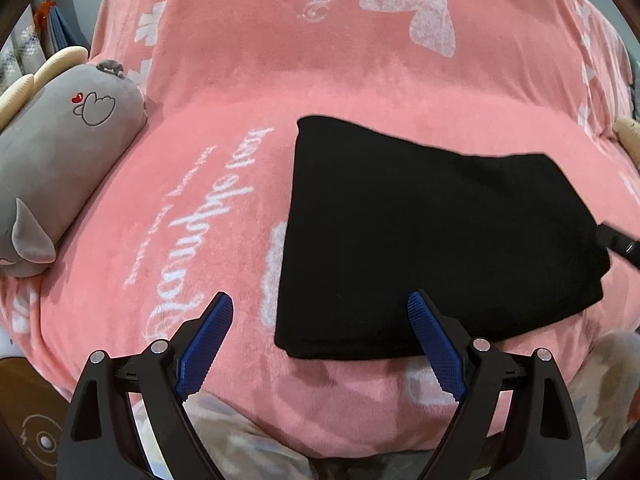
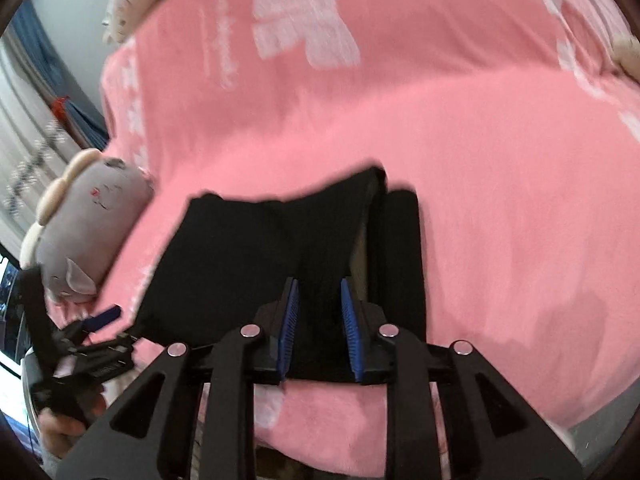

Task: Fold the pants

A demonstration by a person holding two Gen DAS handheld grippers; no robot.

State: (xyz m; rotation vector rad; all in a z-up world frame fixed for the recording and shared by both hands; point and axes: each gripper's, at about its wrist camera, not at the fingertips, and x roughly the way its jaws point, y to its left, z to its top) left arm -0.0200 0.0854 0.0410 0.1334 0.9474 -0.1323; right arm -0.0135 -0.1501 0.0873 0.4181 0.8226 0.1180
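Left wrist view: my left gripper [image 1: 320, 308] has its fingers wide apart, empty, at the near edge of the pants [image 1: 432, 240]. Black pants lie folded on the pink blanket [image 1: 208, 128]; a grey plush toy [image 1: 60, 152] lies left of the pants. My right gripper [image 2: 319, 312] has its fingers clamped on a raised fold of the pants [image 2: 256, 256]

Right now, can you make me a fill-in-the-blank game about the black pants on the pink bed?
The folded black fabric pants lie on a fluffy ____ blanket.
The left gripper has its blue pads wide ____.
The right gripper pinches the ____.
The plush toy beside the pants is ____.

Missing words: pink; open; pants; grey
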